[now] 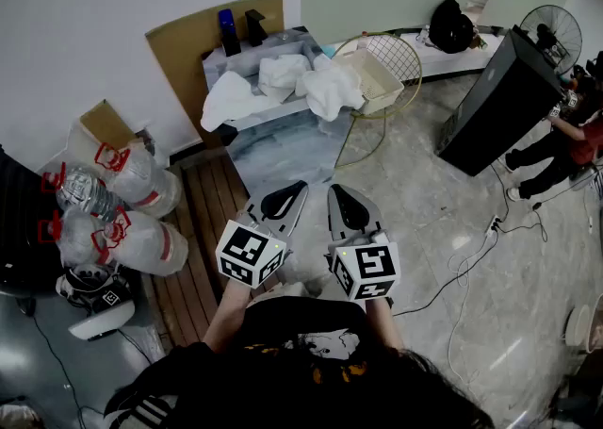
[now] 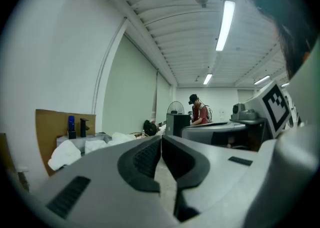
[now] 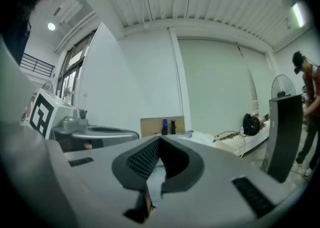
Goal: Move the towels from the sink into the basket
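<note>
Your left tongs [image 1: 283, 199] and right tongs [image 1: 350, 203] are both closed and empty, well short of the sink [image 1: 294, 39]. The towels [image 1: 283, 78] lie heaped there. The basket [image 1: 407, 48] beside it apparently holds none, so judge every transfer as outstanding.

bare workshop space: freestanding sink [image 1: 218, 67], floor fan [image 1: 552, 27], loose cables [image 1: 468, 270].

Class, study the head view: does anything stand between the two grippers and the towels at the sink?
Nothing visible does. The left gripper and right gripper, both shut and empty, face the towels on the sink across bare floor; the basket stands right beside them.
</note>
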The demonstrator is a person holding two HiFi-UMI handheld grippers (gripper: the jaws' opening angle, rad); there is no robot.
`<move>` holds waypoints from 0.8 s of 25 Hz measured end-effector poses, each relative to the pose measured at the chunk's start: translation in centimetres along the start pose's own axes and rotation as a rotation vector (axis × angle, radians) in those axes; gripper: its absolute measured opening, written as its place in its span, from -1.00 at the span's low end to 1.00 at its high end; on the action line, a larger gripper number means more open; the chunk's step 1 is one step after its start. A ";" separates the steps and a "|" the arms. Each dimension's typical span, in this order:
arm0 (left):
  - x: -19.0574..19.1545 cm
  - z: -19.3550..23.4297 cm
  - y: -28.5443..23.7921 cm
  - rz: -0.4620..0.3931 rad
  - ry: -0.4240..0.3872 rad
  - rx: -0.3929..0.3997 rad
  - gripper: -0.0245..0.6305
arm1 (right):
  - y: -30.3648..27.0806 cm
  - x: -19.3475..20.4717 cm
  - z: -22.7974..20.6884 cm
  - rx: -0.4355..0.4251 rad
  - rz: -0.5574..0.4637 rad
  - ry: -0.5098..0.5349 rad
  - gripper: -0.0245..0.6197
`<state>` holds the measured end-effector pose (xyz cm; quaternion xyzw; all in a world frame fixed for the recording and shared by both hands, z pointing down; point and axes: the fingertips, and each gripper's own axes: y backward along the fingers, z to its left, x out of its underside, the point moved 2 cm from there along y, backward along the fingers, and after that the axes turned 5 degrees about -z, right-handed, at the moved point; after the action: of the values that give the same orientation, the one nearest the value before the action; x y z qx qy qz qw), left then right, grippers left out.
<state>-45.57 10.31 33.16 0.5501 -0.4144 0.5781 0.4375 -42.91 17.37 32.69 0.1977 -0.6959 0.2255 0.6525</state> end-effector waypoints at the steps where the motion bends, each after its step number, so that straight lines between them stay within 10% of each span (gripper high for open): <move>1: 0.1 0.0 0.1 0.006 0.002 0.001 -0.90 | 0.0 0.1 0.0 -0.003 0.000 -0.010 -0.91; 20: 2.5 7.0 -5.2 0.066 0.053 -0.107 -0.90 | -9.4 1.5 -6.1 -0.071 0.018 -0.074 -0.90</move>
<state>-38.72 5.15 36.01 0.4966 -0.4510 0.5833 0.4579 -32.65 13.20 35.02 0.1763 -0.7288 0.1990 0.6310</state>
